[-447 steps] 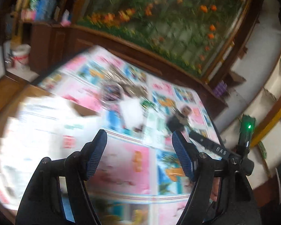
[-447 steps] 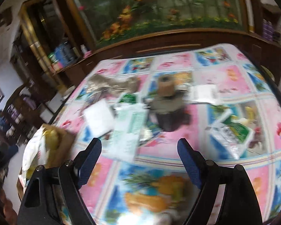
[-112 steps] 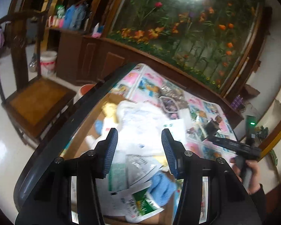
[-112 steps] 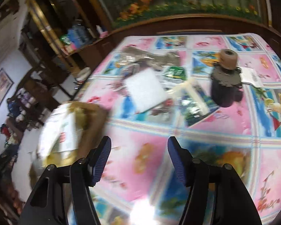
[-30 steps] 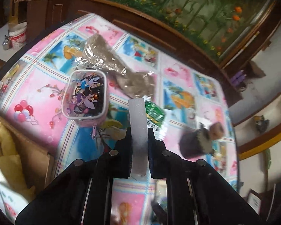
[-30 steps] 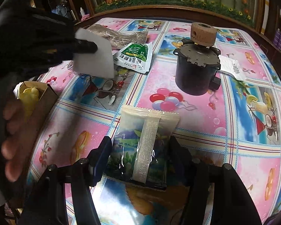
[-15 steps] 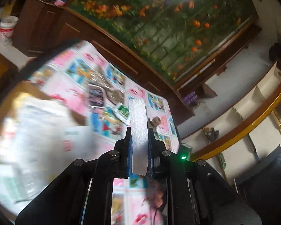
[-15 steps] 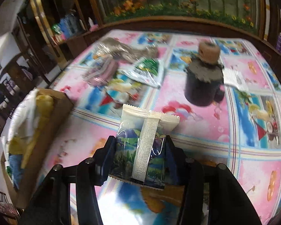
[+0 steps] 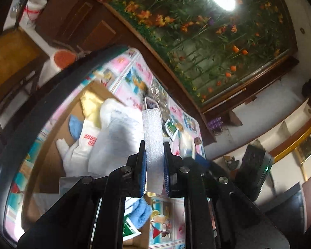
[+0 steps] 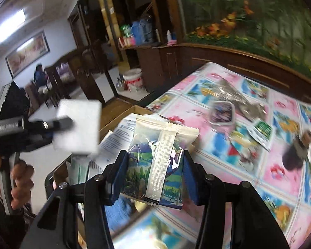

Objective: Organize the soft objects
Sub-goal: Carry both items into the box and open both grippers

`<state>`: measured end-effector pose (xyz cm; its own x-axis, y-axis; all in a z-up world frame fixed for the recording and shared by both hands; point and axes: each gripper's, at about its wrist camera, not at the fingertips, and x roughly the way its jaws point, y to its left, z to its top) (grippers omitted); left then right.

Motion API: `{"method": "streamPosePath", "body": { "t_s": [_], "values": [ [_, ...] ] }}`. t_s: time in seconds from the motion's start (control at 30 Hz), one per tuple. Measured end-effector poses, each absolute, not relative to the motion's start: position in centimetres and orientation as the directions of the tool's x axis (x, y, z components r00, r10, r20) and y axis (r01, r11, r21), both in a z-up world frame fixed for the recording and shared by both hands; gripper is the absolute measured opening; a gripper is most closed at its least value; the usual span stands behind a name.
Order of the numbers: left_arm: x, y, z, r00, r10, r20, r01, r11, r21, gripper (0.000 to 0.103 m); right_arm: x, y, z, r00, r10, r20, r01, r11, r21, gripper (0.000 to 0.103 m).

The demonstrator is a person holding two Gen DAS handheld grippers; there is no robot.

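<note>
Foam pad point(image 9: 152, 137): white, held edge-on above the cardboard box point(image 9: 51, 161), clamped between the left gripper's point(image 9: 154, 172) blue pads.
Snack packet point(image 10: 158, 161): printed foil, squeezed between the right gripper's point(image 10: 155, 178) pads, in the air just beside the box's near end.
Box contents: white bags, yellow cloth, blue cloth point(image 9: 140, 213).
Table point(image 10: 280, 182): colourful cloth; beyond the box lie a green sachet point(image 10: 262, 132), a clear pouch point(image 10: 222, 112) and a dark jar point(image 10: 296, 153).
</note>
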<state>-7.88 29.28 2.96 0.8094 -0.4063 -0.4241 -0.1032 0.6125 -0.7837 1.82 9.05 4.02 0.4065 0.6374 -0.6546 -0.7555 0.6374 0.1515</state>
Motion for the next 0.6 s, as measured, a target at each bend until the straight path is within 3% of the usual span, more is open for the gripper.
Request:
{"method": "streamPosePath", "body": {
  "t_s": [0.33, 0.47, 0.6],
  "values": [
    [-5.1, 29.4, -0.1, 0.761, -0.332, -0.558, -0.157, 0.740, -0.654, 0.014, 5.5, 15.2, -0.2, 0.348, 0.554, -0.757, -0.741, 0.657, 0.141, 0.052],
    [-4.7, 30.1, -1.1, 0.740, -0.337, -0.582, -0.182, 0.733, -0.655, 0.024, 5.1, 15.4, -0.4, 0.353, 0.551, -0.756, -0.742, 0.658, 0.133, 0.059],
    [-4.9, 30.8, -1.4, 0.721, -0.358, -0.593, -0.192, 0.720, -0.667, 0.028, 5.0, 14.8, 0.4, 0.323, 0.586, -0.743, -0.743, 0.643, 0.184, 0.059]
  ]
}}
